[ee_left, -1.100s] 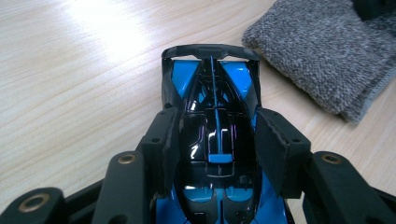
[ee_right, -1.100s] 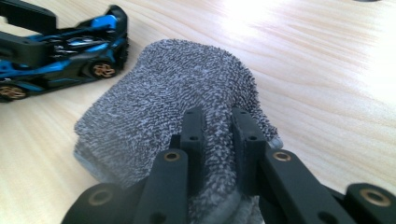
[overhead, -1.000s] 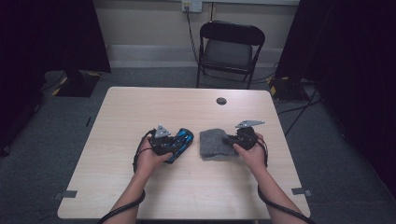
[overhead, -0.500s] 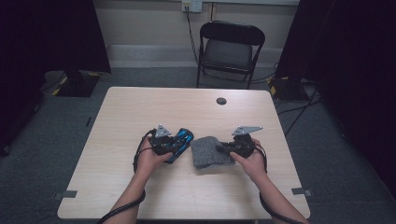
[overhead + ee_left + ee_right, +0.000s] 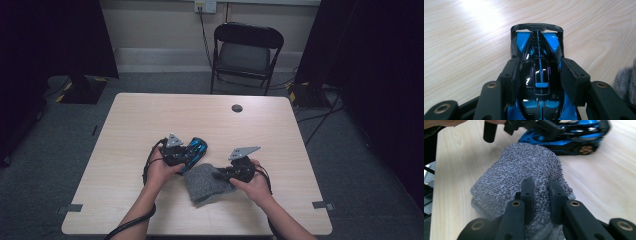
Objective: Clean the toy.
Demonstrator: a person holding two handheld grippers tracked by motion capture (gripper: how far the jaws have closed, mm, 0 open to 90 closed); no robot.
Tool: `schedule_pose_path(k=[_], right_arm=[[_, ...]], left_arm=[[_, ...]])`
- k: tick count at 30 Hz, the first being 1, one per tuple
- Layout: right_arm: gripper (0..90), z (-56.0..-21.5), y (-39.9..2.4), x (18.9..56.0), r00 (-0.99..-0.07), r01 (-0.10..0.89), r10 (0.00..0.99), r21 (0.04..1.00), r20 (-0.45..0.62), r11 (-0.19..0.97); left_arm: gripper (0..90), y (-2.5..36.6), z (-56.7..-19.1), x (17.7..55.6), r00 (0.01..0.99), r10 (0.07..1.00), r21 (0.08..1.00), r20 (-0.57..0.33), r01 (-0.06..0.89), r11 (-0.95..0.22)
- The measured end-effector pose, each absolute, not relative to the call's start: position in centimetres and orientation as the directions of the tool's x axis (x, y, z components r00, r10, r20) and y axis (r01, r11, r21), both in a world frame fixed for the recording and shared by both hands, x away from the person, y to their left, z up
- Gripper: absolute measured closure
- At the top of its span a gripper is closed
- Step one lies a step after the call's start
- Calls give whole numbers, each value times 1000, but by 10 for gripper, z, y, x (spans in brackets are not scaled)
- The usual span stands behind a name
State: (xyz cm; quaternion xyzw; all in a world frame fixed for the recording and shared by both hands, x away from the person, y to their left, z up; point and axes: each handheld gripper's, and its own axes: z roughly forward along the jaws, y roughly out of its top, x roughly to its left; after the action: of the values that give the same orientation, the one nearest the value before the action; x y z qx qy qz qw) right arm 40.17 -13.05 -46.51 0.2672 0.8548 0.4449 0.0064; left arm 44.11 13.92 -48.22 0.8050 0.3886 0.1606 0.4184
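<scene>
I had L hand-held gripper clamping toy car, R hand-held gripper pinching grey cloth at car's 5 o'clock; a hard wipe could've skidded it off the desk.

Toy car on table, near centre – cloth just right of it, nearer person. Small disc far side of table. Chair behind table.
</scene>
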Motion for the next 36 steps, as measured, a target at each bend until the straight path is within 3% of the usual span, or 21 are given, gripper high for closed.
schedule_pose_path(k=[8, 14, 36], right_arm=[[772, -470, -108, 399, -870, 444, 432, 756, 237, 480], [772, -481, -100, 406, -856, 458, 468, 738, 218, 495], [771, -482, -117, 427, -818, 480, 549, 729, 172, 488]], left_arm=[[507, 139, -482, 441, 646, 760, 798, -68, 492, -347], [507, 140, -483, 441, 648, 759, 802, -67, 488, -345], [507, 140, -483, 440, 649, 758, 804, -65, 484, -346]])
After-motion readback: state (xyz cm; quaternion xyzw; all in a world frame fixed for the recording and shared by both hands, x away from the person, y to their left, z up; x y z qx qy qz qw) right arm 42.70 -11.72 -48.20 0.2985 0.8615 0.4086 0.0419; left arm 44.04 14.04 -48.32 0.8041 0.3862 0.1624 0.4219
